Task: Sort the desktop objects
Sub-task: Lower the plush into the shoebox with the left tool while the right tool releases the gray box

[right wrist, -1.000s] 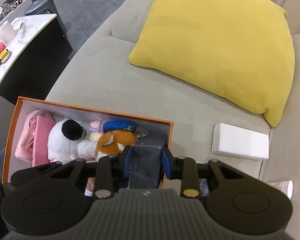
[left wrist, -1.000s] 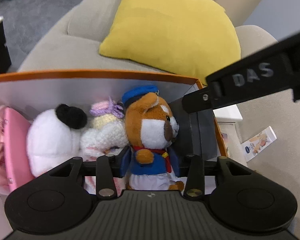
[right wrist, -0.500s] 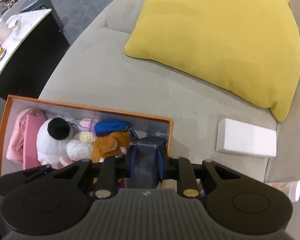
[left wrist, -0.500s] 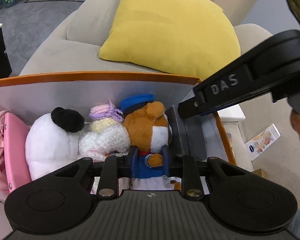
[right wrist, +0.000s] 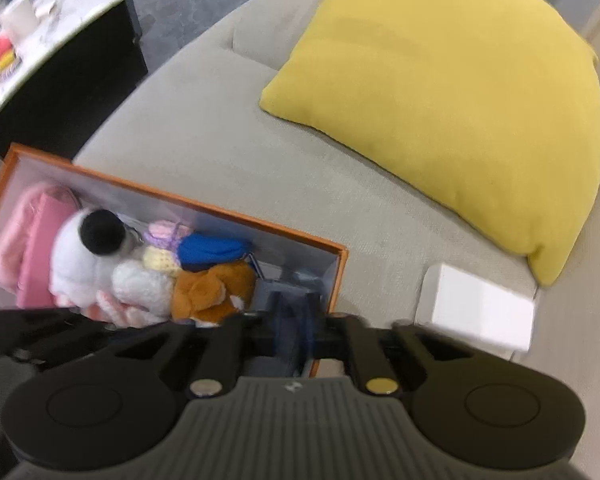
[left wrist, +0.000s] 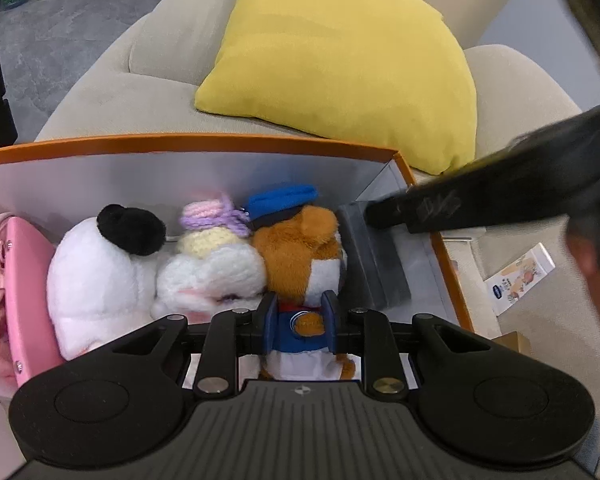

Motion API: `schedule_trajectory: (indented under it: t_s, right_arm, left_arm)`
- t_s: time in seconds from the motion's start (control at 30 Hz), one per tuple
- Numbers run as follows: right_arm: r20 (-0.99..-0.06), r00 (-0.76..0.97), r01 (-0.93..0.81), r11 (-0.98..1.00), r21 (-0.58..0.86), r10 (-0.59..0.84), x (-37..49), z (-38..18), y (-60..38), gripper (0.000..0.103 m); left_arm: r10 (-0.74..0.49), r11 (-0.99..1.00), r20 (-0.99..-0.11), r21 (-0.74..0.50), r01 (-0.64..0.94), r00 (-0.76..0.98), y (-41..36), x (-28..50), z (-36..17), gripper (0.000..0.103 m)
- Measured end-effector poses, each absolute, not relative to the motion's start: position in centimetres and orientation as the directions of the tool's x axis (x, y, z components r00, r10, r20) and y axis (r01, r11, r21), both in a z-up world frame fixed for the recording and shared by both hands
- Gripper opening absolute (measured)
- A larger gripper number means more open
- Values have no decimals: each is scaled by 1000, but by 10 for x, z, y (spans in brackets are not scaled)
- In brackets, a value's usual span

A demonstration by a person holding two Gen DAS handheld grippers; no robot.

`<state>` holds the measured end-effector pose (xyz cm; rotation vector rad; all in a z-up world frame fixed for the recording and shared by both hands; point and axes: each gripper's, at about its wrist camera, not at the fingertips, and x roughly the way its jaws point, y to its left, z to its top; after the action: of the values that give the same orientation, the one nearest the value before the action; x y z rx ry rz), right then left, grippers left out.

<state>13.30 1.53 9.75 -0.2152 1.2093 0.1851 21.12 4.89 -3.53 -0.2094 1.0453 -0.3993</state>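
Pinching a brown plush dog [left wrist: 300, 256] around its blue-clad body, our left gripper [left wrist: 299, 326] reached down into an orange-rimmed box [left wrist: 204, 142] that sat on a beige sofa [right wrist: 228, 148]. The dog wore a blue cap and stood upright at the right end of a row of soft toys, its back pressed between the two blue pads. Just to its left lay a white crocheted toy [left wrist: 212, 268] with a lilac and pink top, then a white plush with a black ear [left wrist: 100, 276], then a pink pouch [left wrist: 24, 292] against the box's left end. To the dog's right, a dark grey box [left wrist: 374, 260] leaned against the container's right wall. Our right gripper [right wrist: 294, 326] hovered above that corner, and its fingers looked nearly pressed together around the grey box's top, though blur kept us from telling whether they truly gripped it. A yellow cushion [right wrist: 452, 92] rested on the sofa behind, and a white rectangular block [right wrist: 476, 308] lay outside the box, near the cushion's lower corner.
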Motion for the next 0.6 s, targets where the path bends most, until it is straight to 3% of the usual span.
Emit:
schedule_trajectory:
  t_s: [0.07, 0.1, 0.6]
  right_arm:
    - [-946, 322, -261, 963, -68, 20, 134, 87, 19, 0]
    - [-944, 321, -470, 878, -87, 78, 133, 88, 21, 0]
    - [-955, 281, -546, 834, -78, 95, 131, 86, 18, 0]
  left_arm:
    - [-415, 910, -794, -349, 226, 444, 51, 211, -34, 27]
    - [-418, 908, -792, -350, 230, 444, 51, 212, -34, 27]
    - [-431, 901, -811, -358, 247, 397, 45, 227, -47, 22]
